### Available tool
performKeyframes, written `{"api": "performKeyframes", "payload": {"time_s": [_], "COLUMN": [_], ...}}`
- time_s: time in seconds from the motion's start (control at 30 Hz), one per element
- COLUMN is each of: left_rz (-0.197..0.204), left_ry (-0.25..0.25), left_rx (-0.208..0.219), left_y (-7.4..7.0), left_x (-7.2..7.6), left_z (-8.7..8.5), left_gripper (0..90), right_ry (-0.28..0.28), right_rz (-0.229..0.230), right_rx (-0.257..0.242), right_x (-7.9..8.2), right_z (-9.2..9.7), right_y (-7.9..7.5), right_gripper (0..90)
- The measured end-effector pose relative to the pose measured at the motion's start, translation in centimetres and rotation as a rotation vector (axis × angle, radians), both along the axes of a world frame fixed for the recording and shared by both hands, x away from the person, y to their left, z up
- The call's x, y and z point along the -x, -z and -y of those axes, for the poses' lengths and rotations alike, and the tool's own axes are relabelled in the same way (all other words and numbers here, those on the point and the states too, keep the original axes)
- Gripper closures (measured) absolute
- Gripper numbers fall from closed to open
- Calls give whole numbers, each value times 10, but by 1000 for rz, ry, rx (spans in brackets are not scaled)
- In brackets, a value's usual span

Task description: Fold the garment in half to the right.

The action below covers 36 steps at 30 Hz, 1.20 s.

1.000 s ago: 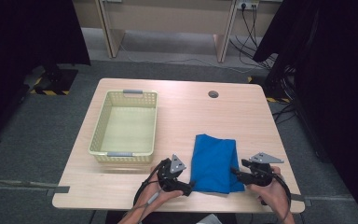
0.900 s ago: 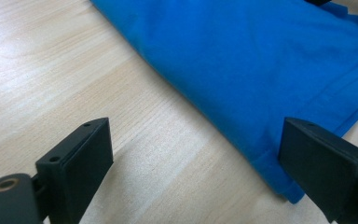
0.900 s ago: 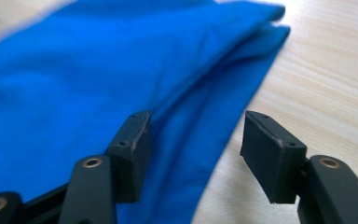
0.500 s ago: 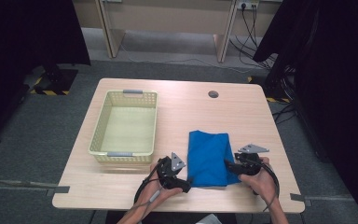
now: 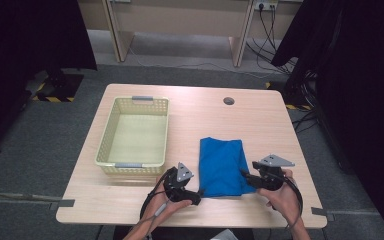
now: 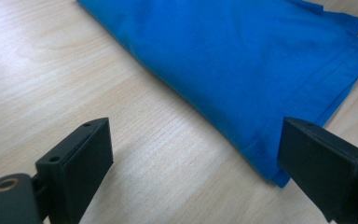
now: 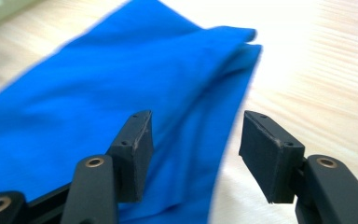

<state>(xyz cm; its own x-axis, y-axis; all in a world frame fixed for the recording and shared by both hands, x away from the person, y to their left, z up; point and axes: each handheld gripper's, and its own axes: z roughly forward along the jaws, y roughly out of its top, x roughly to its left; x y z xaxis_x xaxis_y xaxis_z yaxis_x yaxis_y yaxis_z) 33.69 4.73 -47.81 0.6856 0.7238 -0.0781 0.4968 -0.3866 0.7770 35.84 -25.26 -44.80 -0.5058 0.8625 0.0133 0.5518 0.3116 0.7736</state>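
Nothing readable anywhere in these shots, no labels, brands, numbers or signs. The closest thing to a marking is the yellow-and-black hazard tape (image 5: 55, 98) on the floor at the far left, and it carries no lettering.

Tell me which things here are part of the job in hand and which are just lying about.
In the job:
- blue cloth, folded flat on the table
- left gripper, jaws open at the cloth's near corner
- right gripper, jaws open over its right edge

Lying about:
- yellow basket, empty, left of the cloth
- cables on the floor behind
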Motion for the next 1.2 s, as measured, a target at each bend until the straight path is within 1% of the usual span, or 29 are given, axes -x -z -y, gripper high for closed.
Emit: {"api": "performKeyframes", "payload": {"time_s": [0.07, 0.13, 0.27, 0.37, 0.4, 0.43, 0.5, 0.57, 0.67, 0.8, 0.87, 0.93, 1.0, 1.03, 1.1, 1.13, 1.2], "left_rz": [3, 5, 8, 7, 7, 8, 7, 8, 5, 5, 7, 5, 5, 5, 7, 7, 9], "left_ry": [2, 0, -2, -4, -2, -1, -2, -2, -2, -2, -5, -3, -2, -3, -7, -5, -7], "left_rx": [1, 4, 4, 2, 2, 2, 3, 3, 1, -5, -10, -13, -14, -14, -11, -11, -9], "left_y": [-1, -2, -2, -2, -2, -2, -2, -2, -2, 0, 0, 1, 1, 1, 1, 1, 0], "left_x": [2, 2, 3, 2, 3, 3, 2, 2, 2, 2, 1, 1, 2, 1, 0, 1, 0], "left_z": [-1, -2, -4, -4, -4, -4, -4, -4, -3, -3, -3, -2, -2, -2, -2, -2, -2], "left_gripper": [95, 95, 96, 96, 96, 96, 96, 96, 96, 96, 97, 97, 97, 97, 97, 97, 97], "right_ry": [-22, -36, -46, -45, -49, -65, -92, -111, -120, -116, -106, -87, -74, -64, -46, -45, -46], "right_rz": [-7, -25, -65, -96, -84, -91, -79, -58, -25, 26, 44, 55, 40, 27, 6, -10, -20], "right_rx": [-16, -18, -13, -4, -5, -10, 2, 18, 12, 4, 1, 9, 1, -5, -38, -51, -61], "right_x": [6, 8, 7, 5, 5, 5, 7, 7, 6, 7, 8, 8, 5, 4, 2, 2, 2], "right_z": [-5, -11, -21, -26, -27, -27, -29, -30, -28, -22, -17, -12, -6, -4, -1, -1, -3], "right_y": [0, 4, 12, 23, 24, 23, 21, 18, 7, -9, -15, -18, -14, -11, -6, -5, -3], "right_gripper": [444, 444, 443, 484, 523, 591, 685, 742, 781, 808, 813, 813, 790, 762, 701, 671, 619]}}
